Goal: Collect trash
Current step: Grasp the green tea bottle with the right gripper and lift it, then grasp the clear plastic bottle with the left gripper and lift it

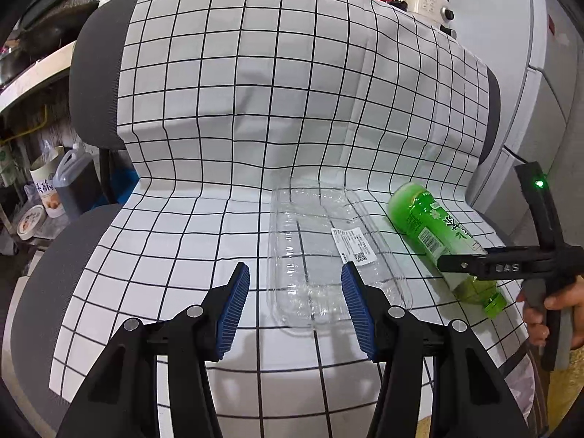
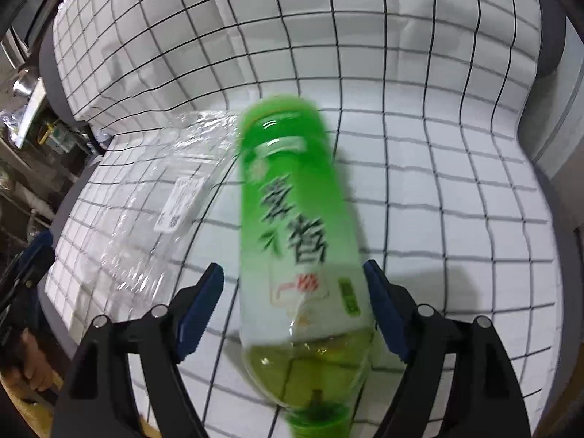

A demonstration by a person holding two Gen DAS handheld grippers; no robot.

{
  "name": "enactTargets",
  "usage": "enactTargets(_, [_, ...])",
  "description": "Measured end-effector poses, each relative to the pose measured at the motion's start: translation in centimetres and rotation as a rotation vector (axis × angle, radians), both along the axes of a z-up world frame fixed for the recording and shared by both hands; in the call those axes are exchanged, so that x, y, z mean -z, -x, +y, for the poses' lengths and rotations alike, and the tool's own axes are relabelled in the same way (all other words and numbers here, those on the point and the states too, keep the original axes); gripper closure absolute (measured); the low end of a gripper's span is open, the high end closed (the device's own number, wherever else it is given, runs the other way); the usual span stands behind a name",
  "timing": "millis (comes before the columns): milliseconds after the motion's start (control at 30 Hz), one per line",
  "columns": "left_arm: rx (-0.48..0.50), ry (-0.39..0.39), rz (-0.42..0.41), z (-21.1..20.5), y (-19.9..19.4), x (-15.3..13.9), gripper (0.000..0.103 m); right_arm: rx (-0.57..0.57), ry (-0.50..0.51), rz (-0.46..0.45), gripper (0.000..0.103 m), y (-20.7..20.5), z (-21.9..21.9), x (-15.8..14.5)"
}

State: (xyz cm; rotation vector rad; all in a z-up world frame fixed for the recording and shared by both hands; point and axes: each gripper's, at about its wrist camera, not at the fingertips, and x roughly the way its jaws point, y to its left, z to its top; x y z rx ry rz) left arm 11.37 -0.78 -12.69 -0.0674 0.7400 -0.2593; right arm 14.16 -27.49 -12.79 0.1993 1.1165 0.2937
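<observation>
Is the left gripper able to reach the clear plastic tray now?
Probably yes. The left gripper is open, the clear plastic tray lies just ahead on the checked cloth, and nothing blocks it.

Glossy green plastic bottle (image 2: pixel 292 219) and clear crinkled plastic tray (image 1: pixel 328 255) lie on matt checked cloth (image 1: pixel 255 91).

Each camera sits on a gripper and looks forward and down along its jaws at a chair's seat under a checked cloth (image 1: pixel 255 109). The left view is set back, facing the chair back. The right view hangs close over the green bottle (image 2: pixel 295 226). Both share the bottle, the clear tray (image 1: pixel 328 255) and the cloth.
</observation>
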Motion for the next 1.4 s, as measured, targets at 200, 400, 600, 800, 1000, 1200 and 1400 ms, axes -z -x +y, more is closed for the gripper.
enactTargets(200, [-0.004, -0.001, 0.007, -0.2, -0.2, 0.2, 0.049, 0.027, 0.025, -0.041, 0.026, 0.5, 1.1, -1.6])
enactTargets(400, [-0.009, -0.012, 0.01, -0.4, -1.6, 0.2, 0.049, 0.146, 0.072, -0.034, 0.039, -2.4, 1.0, -0.5])
enactTargets(600, [-0.026, -0.008, 0.04, 0.3, -3.0, 1.2, 0.049, 0.206, 0.276, -0.112, 0.047, -1.1, 1.0, -0.7])
enactTargets(800, [-0.023, -0.008, 0.079, 0.6, -5.6, 2.6, 0.052, 0.182, 0.246, -0.217, 0.047, 3.8, -1.5, -3.0])
enactTargets(1000, [-0.014, -0.032, 0.192, -0.1, -9.1, 4.8, 0.065, 0.221, 0.126, -0.228, 0.047, 5.7, -1.7, -3.8])
enactTargets(1200, [0.002, -0.03, 0.195, -0.7, -9.1, 5.1, 0.096, 0.25, 0.065, -0.248, 0.047, 7.3, -2.0, -4.9])
enactTargets(1400, [0.039, 0.055, 0.099, -0.3, -5.1, 1.0, 0.098, 0.282, 0.046, -0.306, 0.047, 10.0, -2.8, -7.0])
